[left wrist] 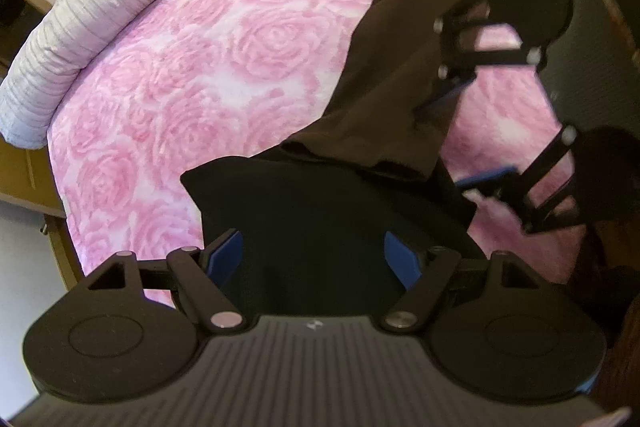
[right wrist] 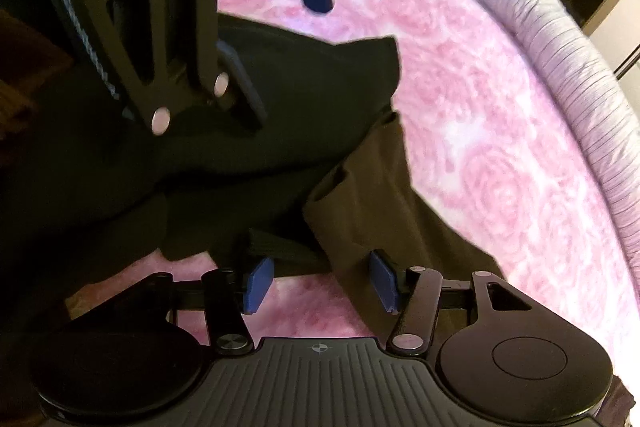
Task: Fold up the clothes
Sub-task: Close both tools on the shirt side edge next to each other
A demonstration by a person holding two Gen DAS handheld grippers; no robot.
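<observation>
A black garment (left wrist: 320,207) lies bunched on the pink rose bedspread (left wrist: 180,75), and a brown garment (left wrist: 400,47) overlaps its far edge. My left gripper (left wrist: 314,261) hovers over the black cloth, its blue pads wide apart and pressing on nothing. In the right wrist view the black garment (right wrist: 280,99) and the brown garment (right wrist: 368,195) lie just ahead of my right gripper (right wrist: 320,283). Its jaws stand open; the brown cloth's edge lies by the right-hand pad and a black ribbed band sits ahead of the gap. The left gripper (right wrist: 280,39) shows above.
A grey ribbed bolster (left wrist: 80,27) runs along the far edge of the bed, and it also shows as the grey bolster (right wrist: 580,75) on the right. Wooden furniture (left wrist: 24,171) and pale floor lie beyond the bed's left edge. The right gripper (left wrist: 468,143) crosses the right side.
</observation>
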